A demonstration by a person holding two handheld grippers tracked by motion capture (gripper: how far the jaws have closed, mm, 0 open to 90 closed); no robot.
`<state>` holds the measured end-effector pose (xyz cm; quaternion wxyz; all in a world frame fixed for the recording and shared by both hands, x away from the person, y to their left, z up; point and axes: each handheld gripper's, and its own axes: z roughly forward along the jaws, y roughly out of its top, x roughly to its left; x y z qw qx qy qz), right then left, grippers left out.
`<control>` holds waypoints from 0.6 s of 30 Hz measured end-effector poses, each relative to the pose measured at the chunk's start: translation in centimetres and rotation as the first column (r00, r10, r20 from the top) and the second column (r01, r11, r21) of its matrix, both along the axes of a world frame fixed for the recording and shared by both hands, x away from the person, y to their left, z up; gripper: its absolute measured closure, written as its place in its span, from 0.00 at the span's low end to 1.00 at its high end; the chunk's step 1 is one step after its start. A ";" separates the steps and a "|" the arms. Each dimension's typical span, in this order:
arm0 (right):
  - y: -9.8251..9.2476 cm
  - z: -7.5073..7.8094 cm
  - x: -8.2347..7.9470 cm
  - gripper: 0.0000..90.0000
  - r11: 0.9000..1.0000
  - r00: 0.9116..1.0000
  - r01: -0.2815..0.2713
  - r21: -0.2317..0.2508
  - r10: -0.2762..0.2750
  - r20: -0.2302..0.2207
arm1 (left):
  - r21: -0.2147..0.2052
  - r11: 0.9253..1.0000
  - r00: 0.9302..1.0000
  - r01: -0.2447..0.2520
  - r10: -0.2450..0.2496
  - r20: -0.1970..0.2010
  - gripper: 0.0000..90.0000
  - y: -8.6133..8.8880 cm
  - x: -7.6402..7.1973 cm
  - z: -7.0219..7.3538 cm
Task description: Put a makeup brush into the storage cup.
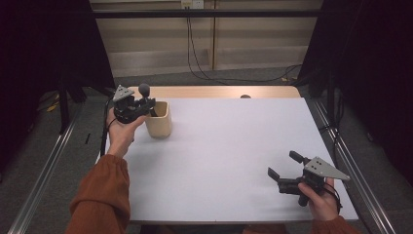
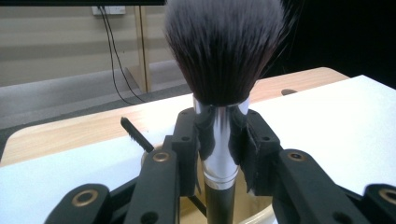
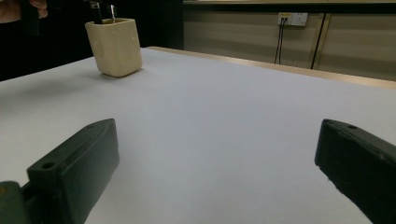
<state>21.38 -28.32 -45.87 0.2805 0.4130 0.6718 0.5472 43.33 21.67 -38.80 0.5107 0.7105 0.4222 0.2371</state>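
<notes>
A cream square cup [image 1: 159, 119] stands at the far left of the white table [image 1: 224, 156]. My left gripper [image 1: 147, 104] is over its rim, shut on a makeup brush [image 1: 144, 90] held upright, bristles up. In the left gripper view the pads [image 2: 205, 133] clamp the silver ferrule of the brush [image 2: 224, 56], and its dark handle reaches down into the cup [image 2: 261, 215]. A thin black stick [image 2: 135, 135] leans in the cup as well. My right gripper [image 1: 285, 165] rests low at the near right, jaws wide open with nothing between them. The cup [image 3: 114, 46] also stands far off in the right gripper view.
The white sheet covers most of the wooden table, whose bare strip [image 1: 219, 91] runs along the far edge. Metal rails [image 1: 44, 170] flank the table on both sides. Cables [image 1: 204, 73] trail on the floor beyond.
</notes>
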 end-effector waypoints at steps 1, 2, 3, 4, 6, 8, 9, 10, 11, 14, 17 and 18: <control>0.0 0.0 0.0 0.00 1.000 1.000 -0.001 -0.001 0.001 0.000 | 0.004 1.000 1.000 0.001 -0.001 -0.003 0.78 0.0 0.0 -0.1; 0.0 0.0 0.0 0.00 1.000 1.000 -0.001 -0.001 0.001 0.001 | -0.001 1.000 1.000 0.002 -0.002 -0.004 0.78 -0.1 0.0 -0.3; 0.0 0.0 0.0 0.00 1.000 1.000 -0.001 -0.002 0.001 0.001 | -0.003 1.000 1.000 0.003 -0.003 -0.007 0.78 0.0 0.0 -0.4; 0.0 0.0 0.0 0.00 1.000 1.000 0.000 0.001 0.000 0.001 | 0.001 1.000 1.000 0.000 0.000 -0.013 0.78 0.0 0.0 -0.6; 0.0 0.0 0.0 0.00 1.000 1.000 0.000 -0.002 0.000 0.000 | 0.004 1.000 1.000 0.002 -0.002 -0.018 0.78 -0.1 0.1 -0.8; 0.1 0.0 0.0 0.00 1.000 1.000 -0.003 -0.003 0.003 0.004 | 0.012 1.000 1.000 0.003 -0.003 -0.015 0.78 -0.2 0.1 -1.0; 0.1 0.0 0.0 0.00 1.000 1.000 -0.005 -0.003 0.005 0.002 | 0.012 1.000 1.000 0.001 -0.001 -0.011 0.78 -0.3 0.1 -1.1; 0.1 0.0 0.0 0.00 1.000 1.000 -0.005 -0.003 0.005 0.000 | 0.022 1.000 1.000 0.005 -0.005 -0.010 0.78 -0.4 0.1 -1.2; 0.1 0.0 0.0 0.00 1.000 1.000 -0.005 -0.002 0.005 -0.001 | 0.026 1.000 1.000 0.010 -0.009 -0.014 0.78 -0.4 0.1 -1.3; 0.1 0.0 0.0 0.00 1.000 1.000 -0.001 0.000 0.001 0.001 | 0.023 1.000 1.000 0.003 -0.003 -0.019 0.77 -0.5 0.1 -1.7; 0.1 0.0 0.0 0.00 1.000 1.000 -0.003 0.002 0.003 0.000 | 0.023 1.000 1.000 0.004 -0.004 -0.024 0.77 -0.5 0.1 -1.9; 0.1 0.0 0.0 0.00 1.000 1.000 -0.004 0.002 0.004 -0.002 | 0.029 1.000 1.000 0.007 -0.006 -0.019 0.77 -0.5 0.1 -2.0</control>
